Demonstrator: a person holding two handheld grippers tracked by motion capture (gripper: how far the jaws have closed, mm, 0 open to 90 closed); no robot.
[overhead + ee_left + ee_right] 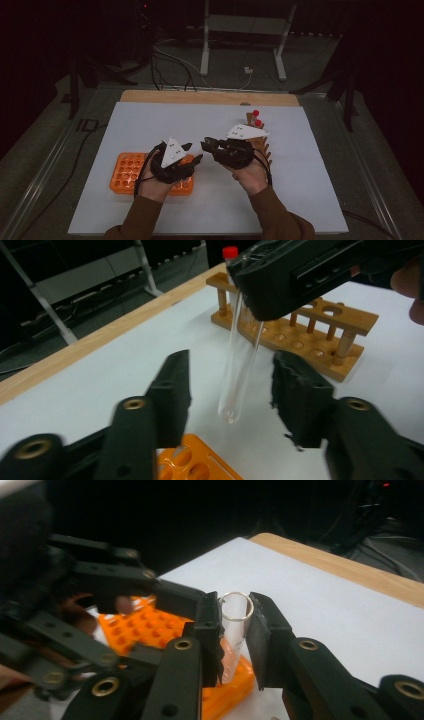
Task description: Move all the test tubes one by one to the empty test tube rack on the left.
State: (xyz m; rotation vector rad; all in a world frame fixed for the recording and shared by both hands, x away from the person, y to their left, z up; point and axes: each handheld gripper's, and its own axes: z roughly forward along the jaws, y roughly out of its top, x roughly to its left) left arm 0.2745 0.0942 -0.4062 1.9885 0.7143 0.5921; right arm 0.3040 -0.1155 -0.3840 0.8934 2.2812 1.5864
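A clear, uncapped glass test tube (235,400) hangs upright above the white mat, with my right gripper (235,612) shut on its upper part just below the open rim. My left gripper (230,371) stands with one jaw on each side of the tube's lower half, and a gap shows on both sides, so it is open. In the high view the two grippers meet tip to tip over the mat's middle, the left gripper (195,152) facing the right gripper (206,145). An orange tube rack (127,172) lies under my left hand.
A wooden test-tube rack (300,325) stands behind the right gripper and holds red-capped tubes (256,114) at its far end. The white mat (150,120) covers a wooden tabletop whose far edge (200,96) shows. Cables and a stand's legs lie on the floor beyond.
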